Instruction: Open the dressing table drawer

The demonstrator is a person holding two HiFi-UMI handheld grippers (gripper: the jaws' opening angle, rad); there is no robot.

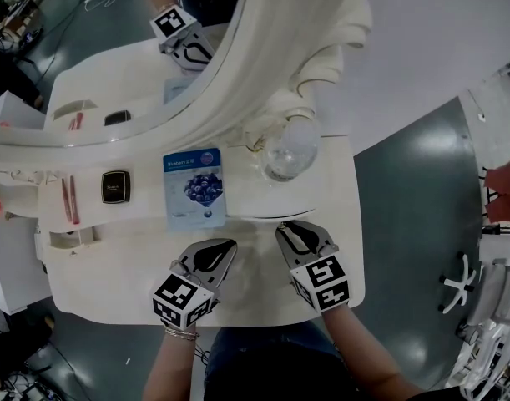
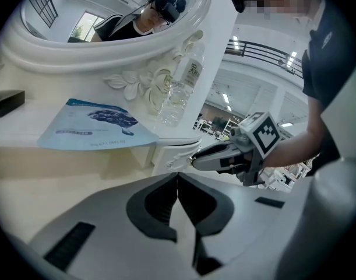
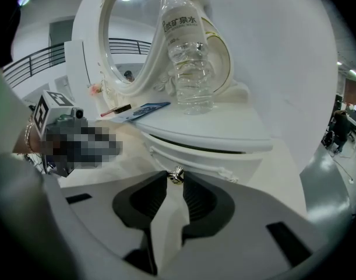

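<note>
The small white drawer [image 3: 204,156] sits under the raised shelf of the dressing table [image 1: 263,266], and its front [image 2: 173,156] faces me. In the right gripper view its little metal knob [image 3: 176,175] is pinched between the pads of my right gripper [image 3: 176,179], which is shut on it. From above, that gripper [image 1: 282,229] points into the shelf's front edge, which hides the drawer. My left gripper [image 1: 229,244] rests a little to the left over the tabletop. Its jaws [image 2: 178,177] meet with nothing between them.
A blue face-mask packet [image 1: 194,188], a clear water bottle [image 1: 288,149], a black compact [image 1: 115,187] and a pink stick [image 1: 70,199] lie on the shelf below the oval mirror [image 1: 138,65]. The tabletop ends close to the right gripper [image 1: 359,249]; grey floor lies beyond.
</note>
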